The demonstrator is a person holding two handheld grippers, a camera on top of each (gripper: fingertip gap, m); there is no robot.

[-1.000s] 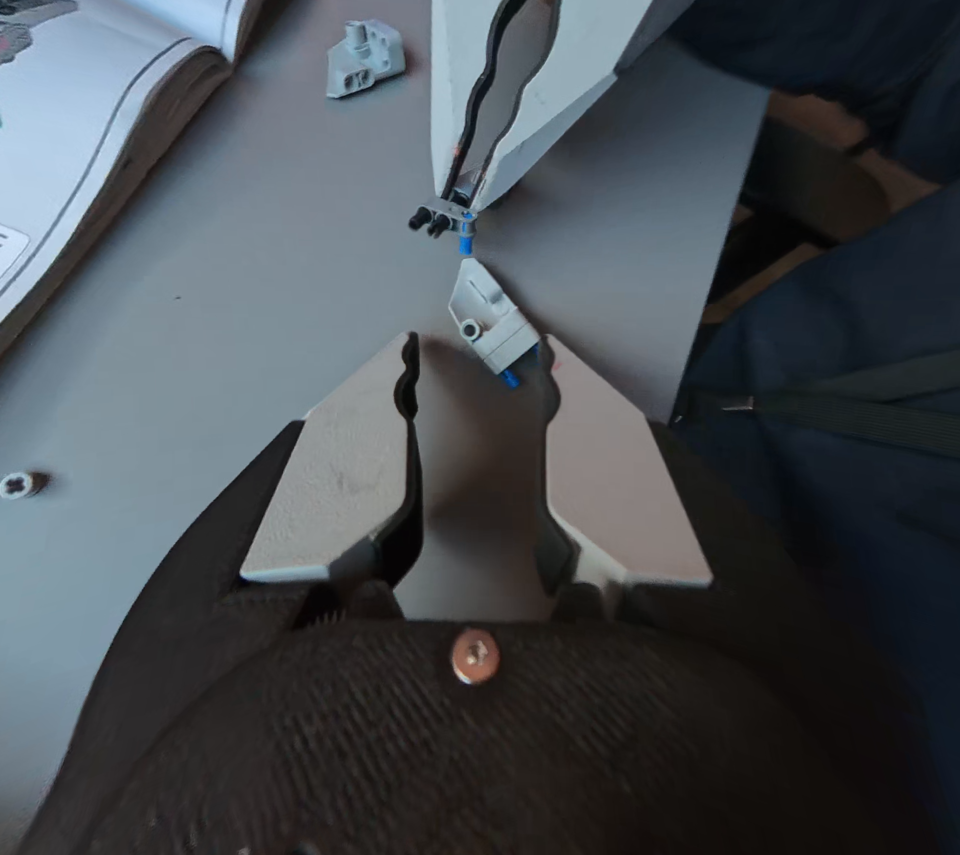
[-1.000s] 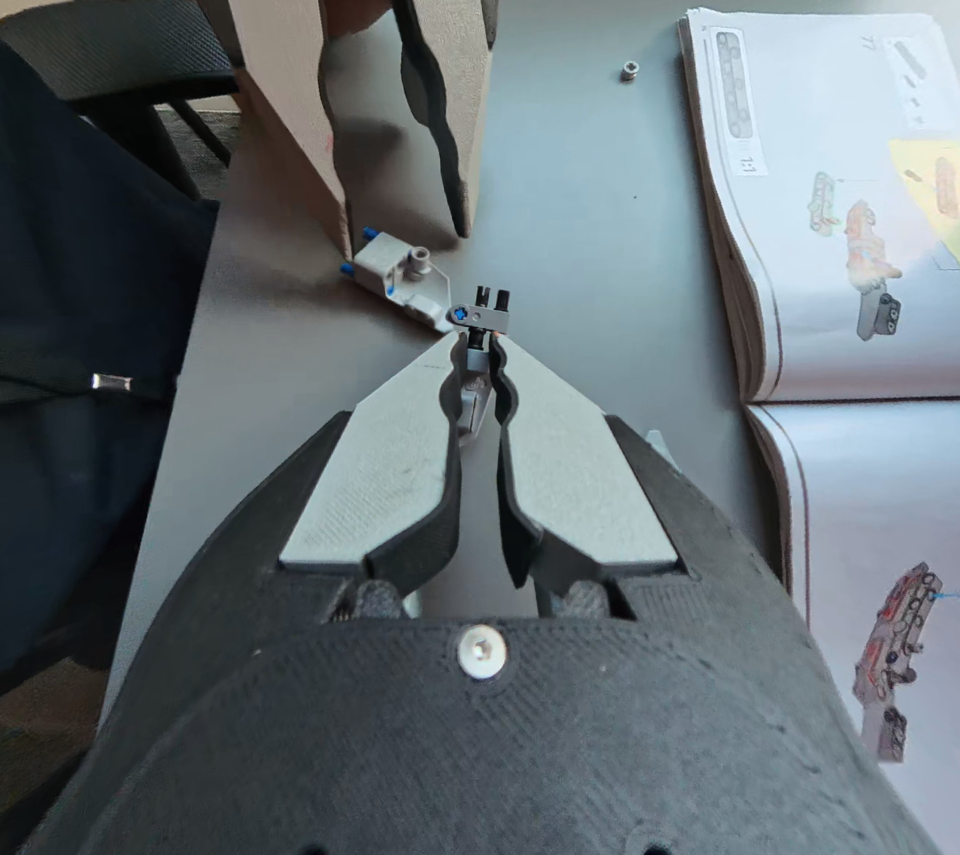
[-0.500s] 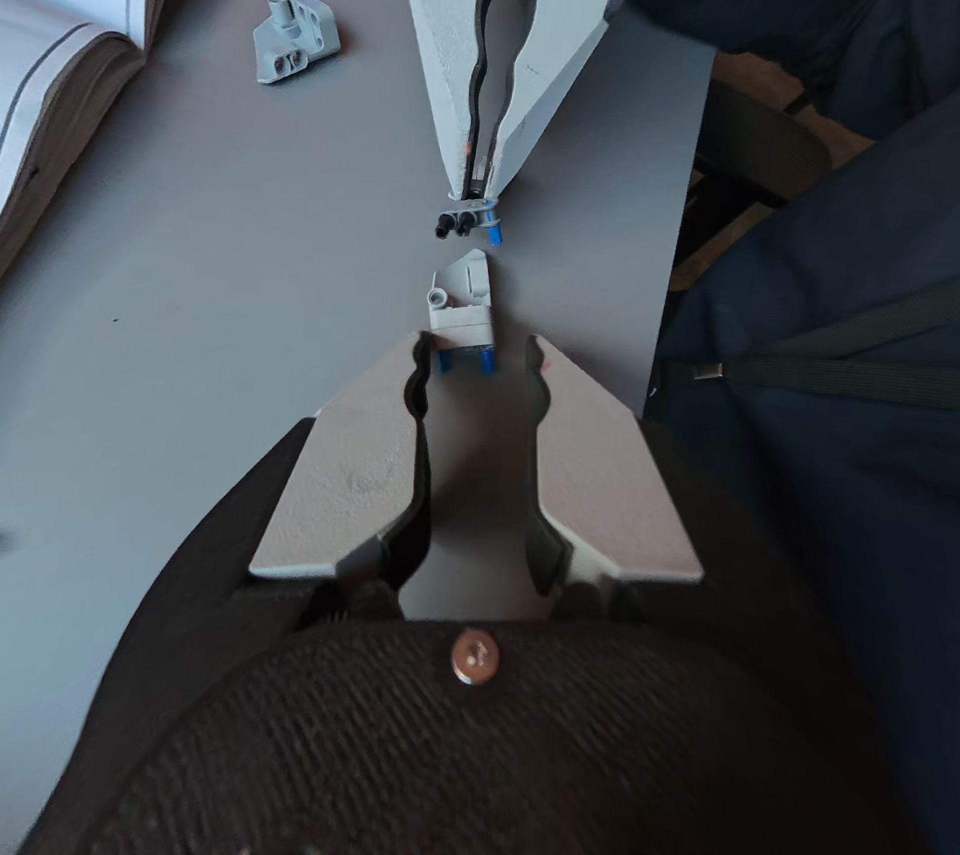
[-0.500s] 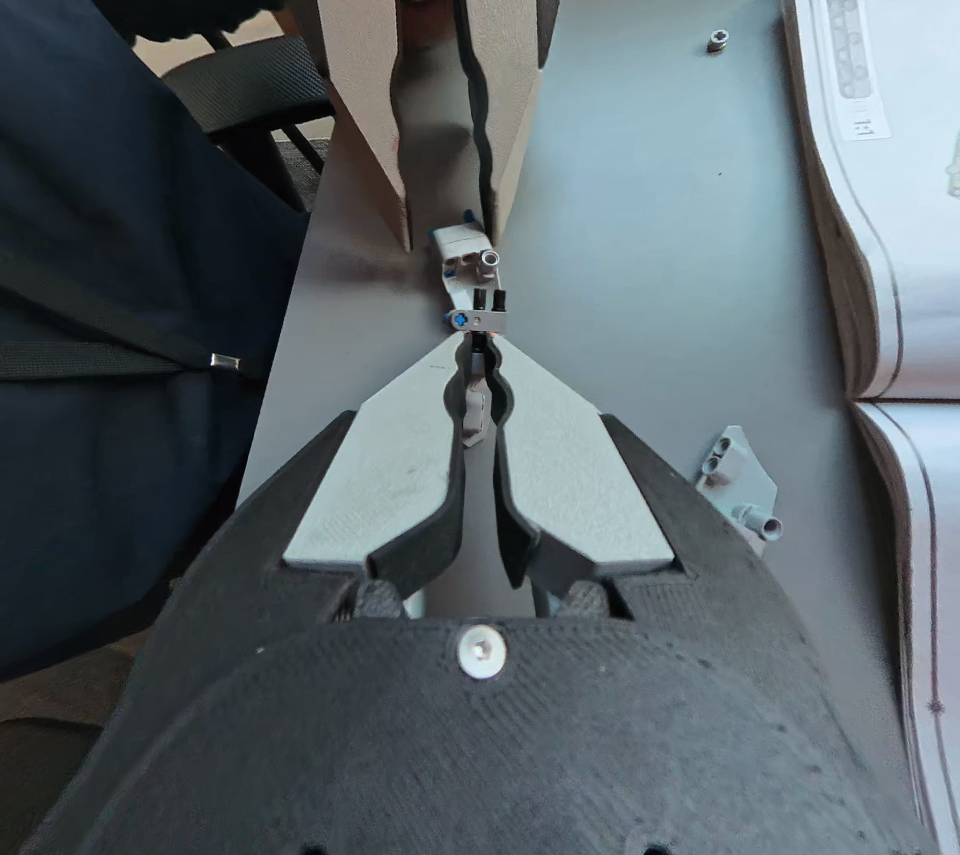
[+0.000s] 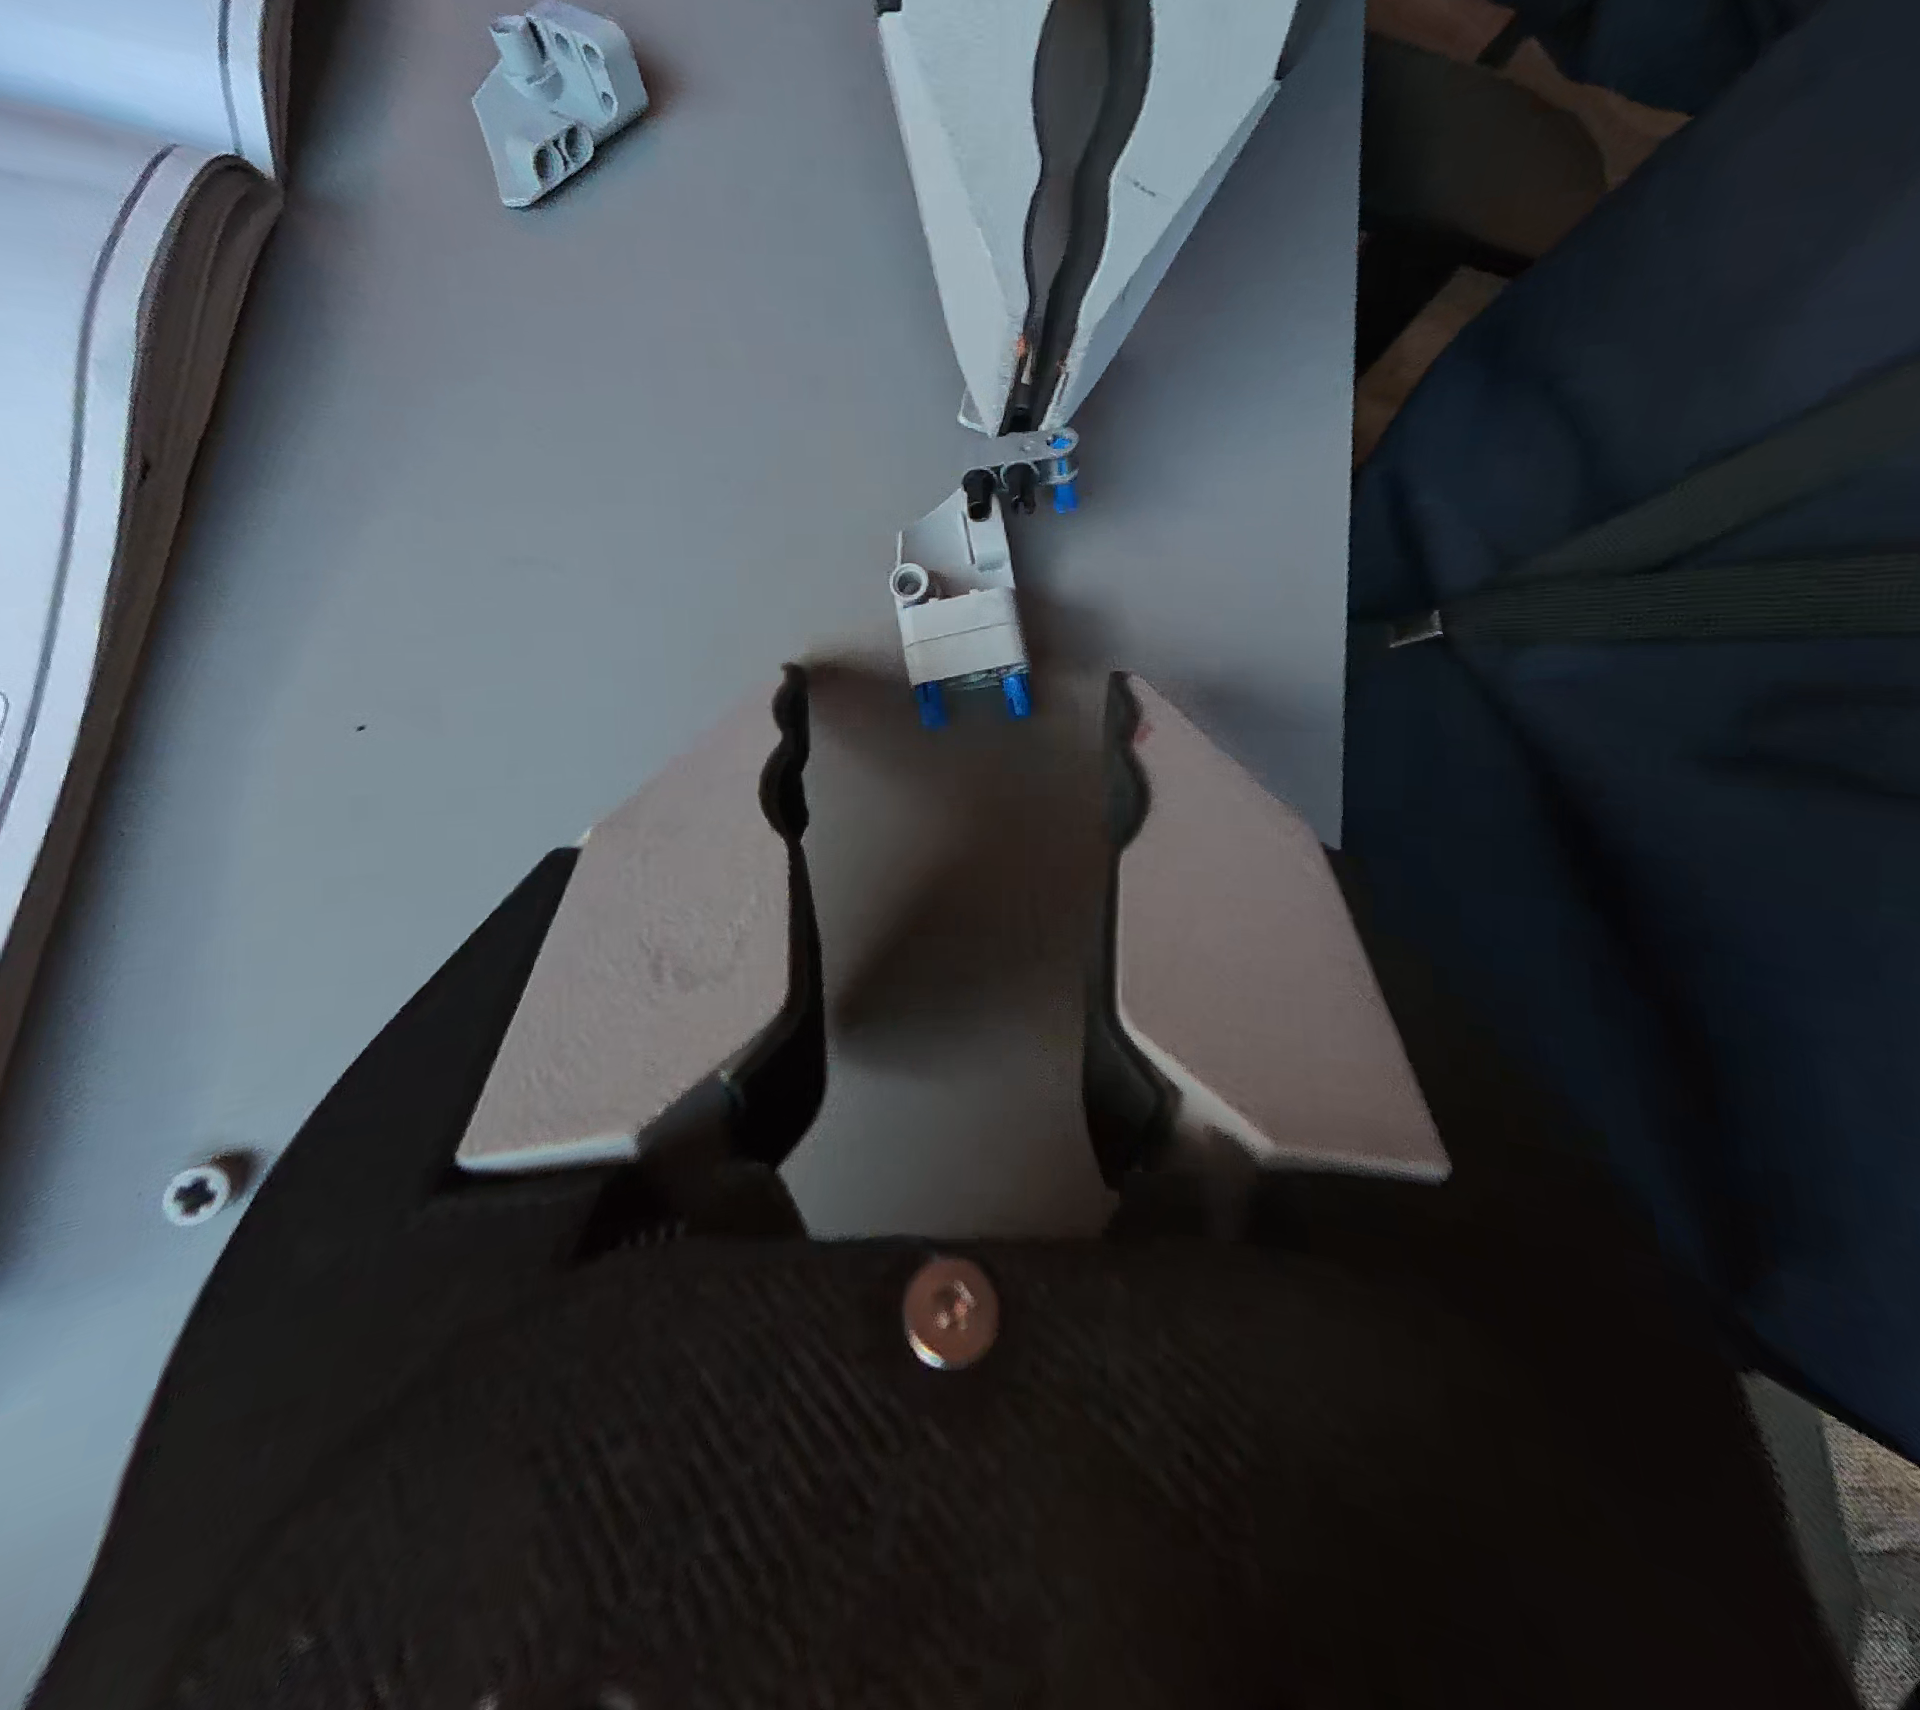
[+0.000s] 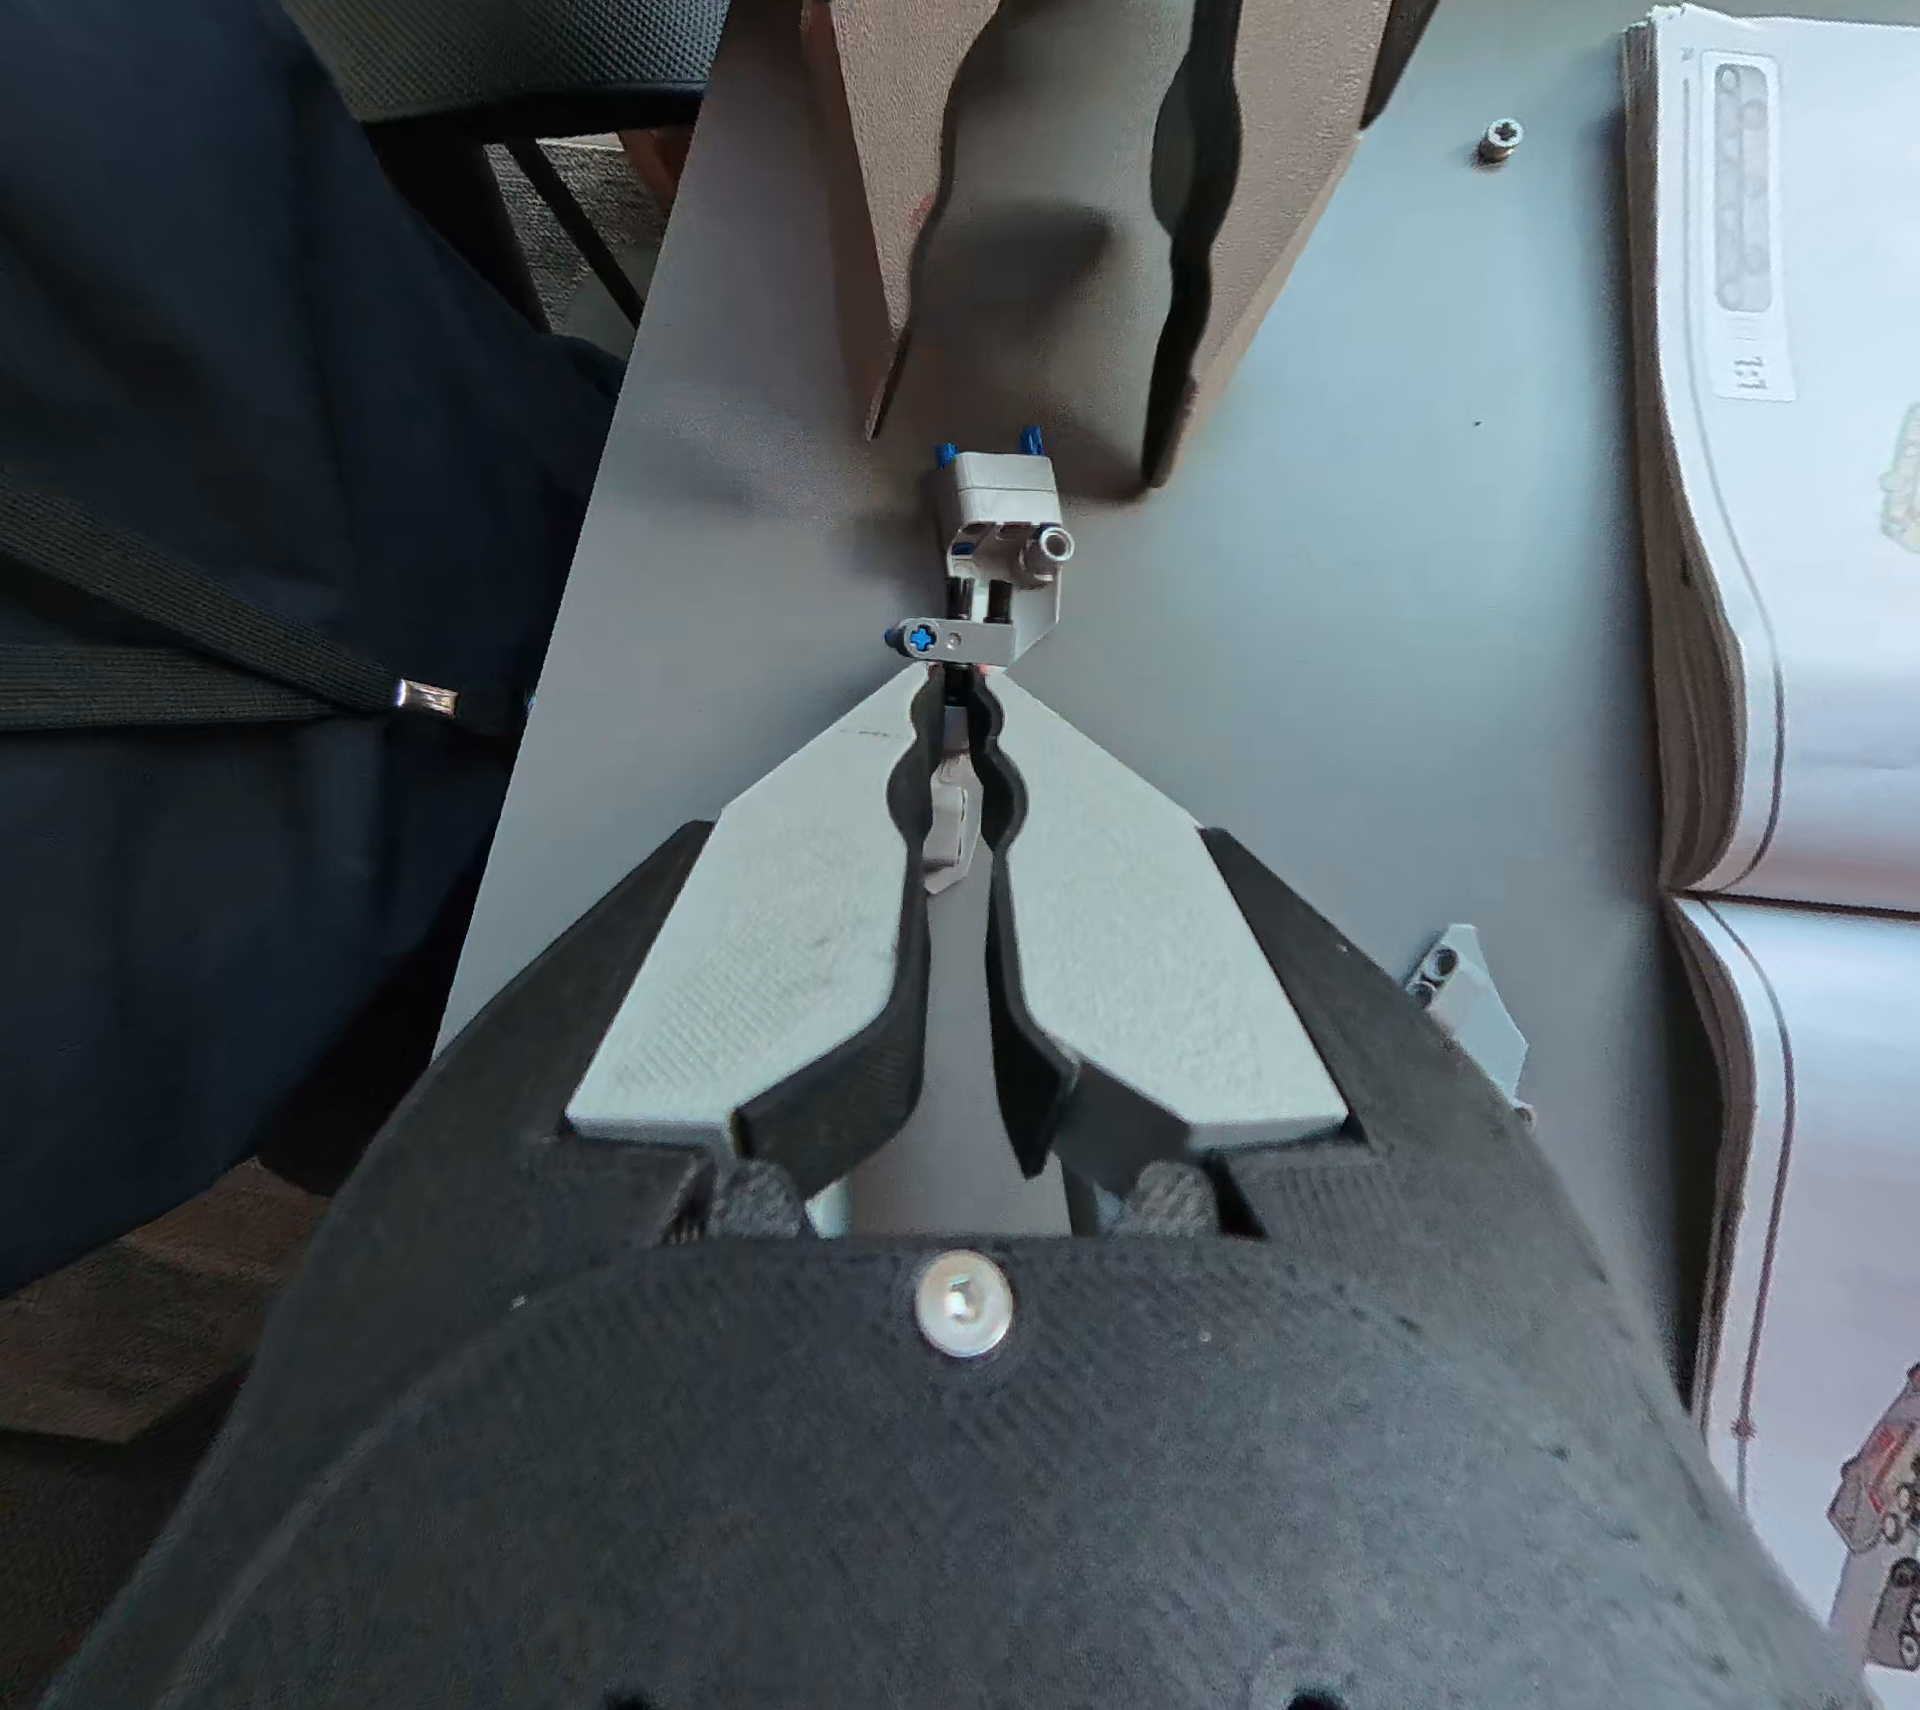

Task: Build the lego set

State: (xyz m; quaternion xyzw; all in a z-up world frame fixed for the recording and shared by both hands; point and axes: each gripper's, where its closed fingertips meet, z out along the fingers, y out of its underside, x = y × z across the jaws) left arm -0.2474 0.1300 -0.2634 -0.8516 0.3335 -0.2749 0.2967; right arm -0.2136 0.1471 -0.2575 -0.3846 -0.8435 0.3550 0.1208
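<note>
A small grey assembly with blue pins (image 5: 961, 621) lies on the grey table (image 5: 623, 517) just beyond my open, empty left gripper (image 5: 951, 704). It also shows in the right wrist view (image 6: 1003, 517). My right gripper (image 6: 961, 684) is shut on a small grey beam with two black pins and a blue pin (image 6: 951, 637). The black pins touch the assembly's near side. In the left wrist view the right gripper (image 5: 1034, 413) comes in from the top with the beam (image 5: 1023, 465). The left gripper (image 6: 1013, 434) shows open at the top of the right wrist view.
An open instruction book (image 6: 1787, 517) lies on the table; it also shows in the left wrist view (image 5: 104, 310). A loose grey angled piece (image 5: 556, 97) and a small grey bush (image 5: 200, 1195) lie near it. The table edge (image 5: 1351, 517) and a person's dark clothing (image 5: 1662, 725) are close by. One gripper's finger ends stand about 5 cm off the other's. My right gripper's tips are some 11 cm from the loose grey angled piece (image 5: 556, 97).
The right gripper has brought the beam's black pins up against the assembly. The assembly has turned so its blue pins point toward the left gripper. The left gripper stays open.
</note>
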